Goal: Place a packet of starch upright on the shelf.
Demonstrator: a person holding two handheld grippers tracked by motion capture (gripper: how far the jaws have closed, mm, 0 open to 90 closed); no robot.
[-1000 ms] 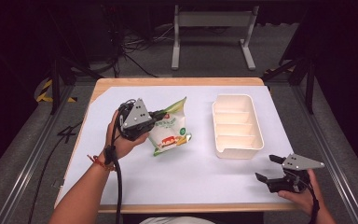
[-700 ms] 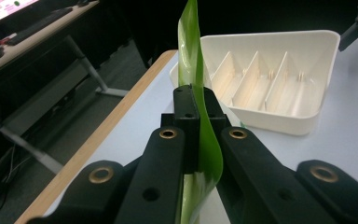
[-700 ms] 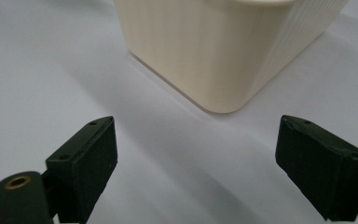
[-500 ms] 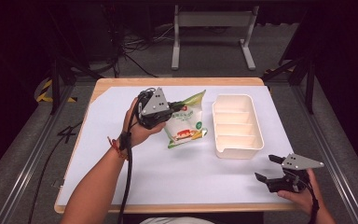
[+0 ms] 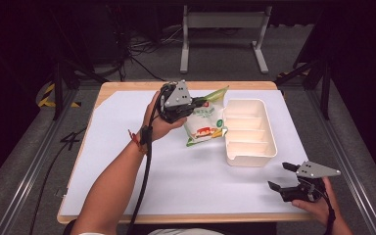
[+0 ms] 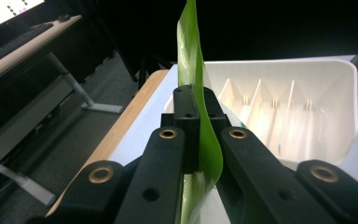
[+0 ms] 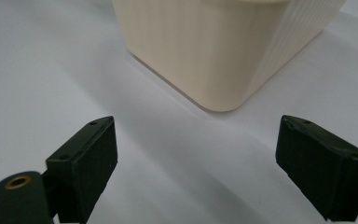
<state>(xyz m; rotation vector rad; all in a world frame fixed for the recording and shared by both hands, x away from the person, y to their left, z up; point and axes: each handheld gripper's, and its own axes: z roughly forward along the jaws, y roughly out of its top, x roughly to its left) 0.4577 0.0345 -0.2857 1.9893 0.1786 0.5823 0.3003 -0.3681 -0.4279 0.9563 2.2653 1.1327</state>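
Note:
A green and white snack bag (image 5: 206,120) hangs above the table, its right edge against the left rim of the cream divided tray (image 5: 248,131). My left gripper (image 5: 192,104) is shut on the bag's upper left edge. In the left gripper view the green bag edge (image 6: 189,56) stands pinched between the jaws of that gripper (image 6: 198,109), with the tray (image 6: 307,84) just beyond. Near the table's front right corner my right gripper (image 5: 282,176) rests open, nothing between its jaws. The right gripper view has that gripper (image 7: 198,154) facing the tray's near corner (image 7: 223,51).
The white table surface (image 5: 127,147) has bare room on the left and along the front. The tray has several empty slots (image 5: 247,134). A metal stand (image 5: 223,29) and cables lie on the floor beyond the table's far edge.
My left gripper carried the bag up and to the right, from the table's middle to the tray's left rim. The right gripper stayed still.

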